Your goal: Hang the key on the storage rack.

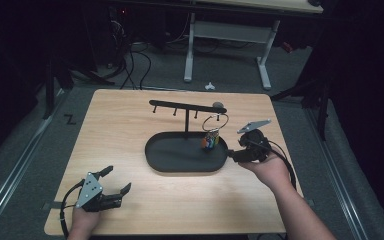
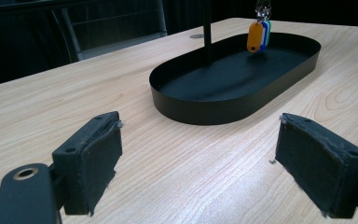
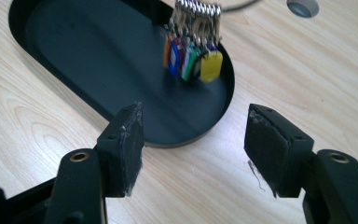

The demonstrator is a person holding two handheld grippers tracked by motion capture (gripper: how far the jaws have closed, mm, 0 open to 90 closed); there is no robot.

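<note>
A bunch of coloured key tags (image 1: 210, 141) hangs on a wire ring (image 1: 215, 122) from the right end of a black peg rack (image 1: 187, 108), dangling over its oval black tray (image 1: 180, 162) on a wooden table (image 1: 130, 125). The right gripper (image 1: 231, 155), jaws spread and empty, sits just beside the tray's right end. The left gripper (image 1: 118, 180), also spread and empty, rests near the table's front-left corner, well apart.

Matt black tray (image 2: 242, 105) on smooth pale wood table (image 2: 177, 172).
</note>
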